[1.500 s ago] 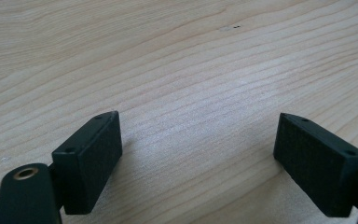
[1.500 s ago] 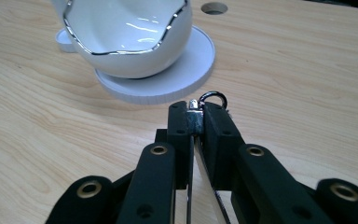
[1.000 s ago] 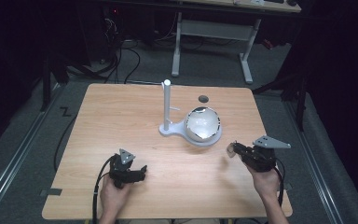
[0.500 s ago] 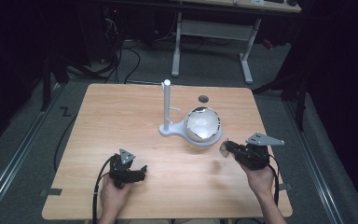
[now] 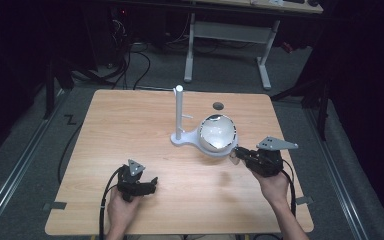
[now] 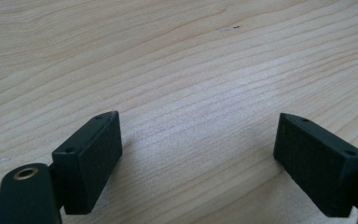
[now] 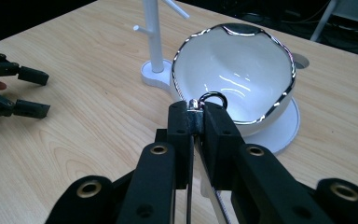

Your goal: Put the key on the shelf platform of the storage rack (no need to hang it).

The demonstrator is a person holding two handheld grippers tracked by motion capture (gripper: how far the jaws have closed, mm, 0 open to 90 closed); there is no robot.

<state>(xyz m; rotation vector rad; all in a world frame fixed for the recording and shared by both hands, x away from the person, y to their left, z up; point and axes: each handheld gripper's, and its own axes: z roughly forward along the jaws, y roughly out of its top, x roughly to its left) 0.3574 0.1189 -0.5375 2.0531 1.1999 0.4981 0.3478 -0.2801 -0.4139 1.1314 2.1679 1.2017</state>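
Observation:
My right gripper (image 5: 237, 152) (image 7: 196, 116) is shut on a small silver metal piece with a ring loop (image 7: 213, 96); a thin chain or wire hangs down between the jaws. It hovers just at the near right rim of a white, chrome-edged bowl (image 5: 217, 132) (image 7: 233, 65). The bowl sits on a white base (image 7: 286, 133) with an upright white peg post (image 5: 179, 112) (image 7: 153, 37). My left gripper (image 5: 151, 183) (image 6: 198, 154) rests low on the wooden table (image 5: 130, 125) at the front left, jaws wide open with nothing between them; it also appears at the left edge of the right gripper view (image 7: 28, 91).
A small dark round hole (image 5: 218, 105) (image 7: 301, 60) lies in the tabletop behind the bowl. Bare wood stretches across the left half and the front middle. Beyond the table's far edge stand a desk frame (image 5: 227, 35) and cables on the floor.
My right gripper has moved left and slightly up towards the bowl's rim, still gripping the metal piece. The left gripper has stayed put.

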